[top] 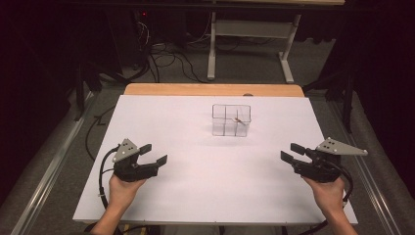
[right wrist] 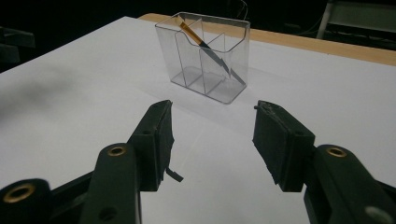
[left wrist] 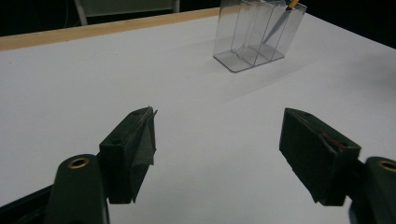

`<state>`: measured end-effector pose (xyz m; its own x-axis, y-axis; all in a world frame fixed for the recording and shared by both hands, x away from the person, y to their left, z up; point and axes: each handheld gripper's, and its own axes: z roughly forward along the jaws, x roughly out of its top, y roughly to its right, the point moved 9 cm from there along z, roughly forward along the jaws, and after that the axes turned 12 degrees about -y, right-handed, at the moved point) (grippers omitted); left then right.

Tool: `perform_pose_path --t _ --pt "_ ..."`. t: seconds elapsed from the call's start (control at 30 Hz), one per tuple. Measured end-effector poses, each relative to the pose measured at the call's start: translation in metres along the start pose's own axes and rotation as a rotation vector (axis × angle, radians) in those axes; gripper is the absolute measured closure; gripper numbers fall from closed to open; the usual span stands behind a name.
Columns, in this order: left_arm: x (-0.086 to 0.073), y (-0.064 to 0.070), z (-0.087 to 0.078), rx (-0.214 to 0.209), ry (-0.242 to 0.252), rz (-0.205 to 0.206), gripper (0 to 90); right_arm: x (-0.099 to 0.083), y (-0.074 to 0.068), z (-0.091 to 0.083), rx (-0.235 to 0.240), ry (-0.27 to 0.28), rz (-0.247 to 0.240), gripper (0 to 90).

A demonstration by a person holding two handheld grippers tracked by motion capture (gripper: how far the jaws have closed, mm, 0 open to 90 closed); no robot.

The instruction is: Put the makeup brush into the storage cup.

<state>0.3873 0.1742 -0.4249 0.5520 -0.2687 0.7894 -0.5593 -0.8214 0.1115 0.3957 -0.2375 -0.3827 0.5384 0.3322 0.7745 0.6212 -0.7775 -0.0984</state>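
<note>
Mid-table, toward the far edge, stands the organizer (top: 231,120) with a brush (right wrist: 204,45) leaning inside. Left gripper (top: 153,154) and right gripper (top: 291,152) are wide open, empty, well apart from it. Approach from above; grip the handle, not the wall.

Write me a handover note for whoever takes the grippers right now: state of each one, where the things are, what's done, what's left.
Left gripper: open, holding nothing, at the near left of the white table.
Right gripper: open, holding nothing, at the near right.
Clear plastic divided organizer box: upright at the table's middle, towards the far edge, apart from both grippers.
Thin brush with an orange-gold handle: leaning tilted inside one compartment.
Done: brush sits in the box.
Left: probably nothing in hand; confirm the next step before moving.
</note>
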Motion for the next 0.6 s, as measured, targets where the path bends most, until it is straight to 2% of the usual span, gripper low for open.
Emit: perform_pose_path --t 0.6 --pt "0.000 0.001 0.000 -0.003 0.001 0.001 27.5 -0.016 0.001 0.012 -0.018 -0.024 -0.001 47.6"
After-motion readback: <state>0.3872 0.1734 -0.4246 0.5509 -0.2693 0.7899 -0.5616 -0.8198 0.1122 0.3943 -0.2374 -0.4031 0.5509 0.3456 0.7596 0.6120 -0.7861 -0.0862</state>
